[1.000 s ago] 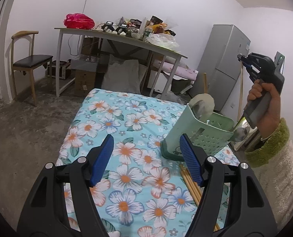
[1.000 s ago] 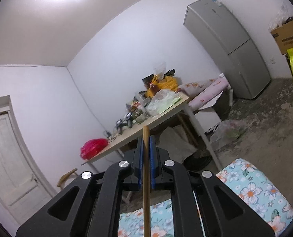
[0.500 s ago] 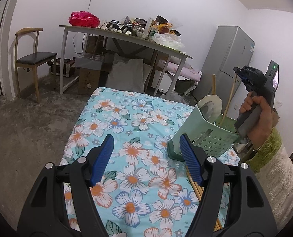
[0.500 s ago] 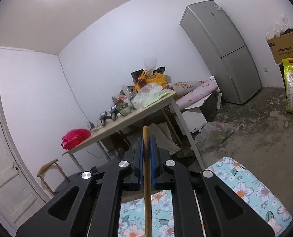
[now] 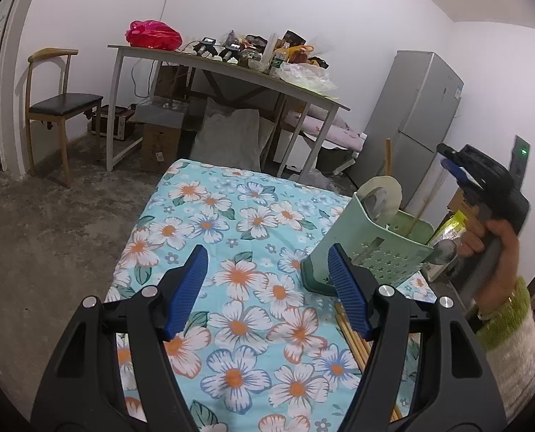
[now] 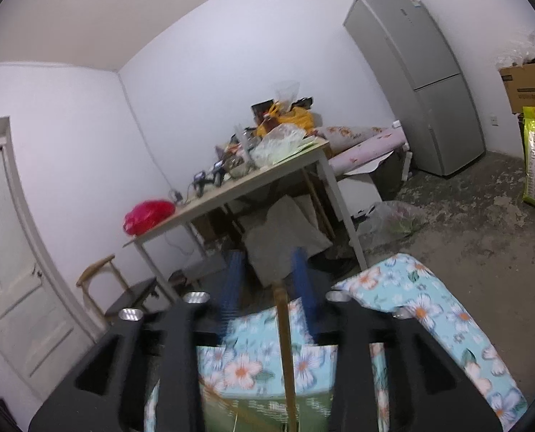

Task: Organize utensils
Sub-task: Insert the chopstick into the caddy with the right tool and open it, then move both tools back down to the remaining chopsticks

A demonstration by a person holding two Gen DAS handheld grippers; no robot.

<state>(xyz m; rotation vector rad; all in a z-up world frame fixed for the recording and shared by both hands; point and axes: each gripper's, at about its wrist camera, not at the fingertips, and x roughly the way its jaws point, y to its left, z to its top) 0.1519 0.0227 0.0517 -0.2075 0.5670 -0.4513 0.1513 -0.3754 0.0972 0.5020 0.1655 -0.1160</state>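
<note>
1 green utensil basket stands at right of the floral cloth, holding a pale spoon and a chopstick. More chopsticks lie lower right. Above it, the right gripper is opening, the chopstick loose between its jaws. Left gripper gapes wide, empty.

I saw soft flowered cloth spread over the desk. The green holder looked like smooth plastic with little holes. The chopsticks were plain wood, and so was the stick. My tongs had matt black plastic arms with ridged blue pads. The floor was rough grey concrete.
</note>
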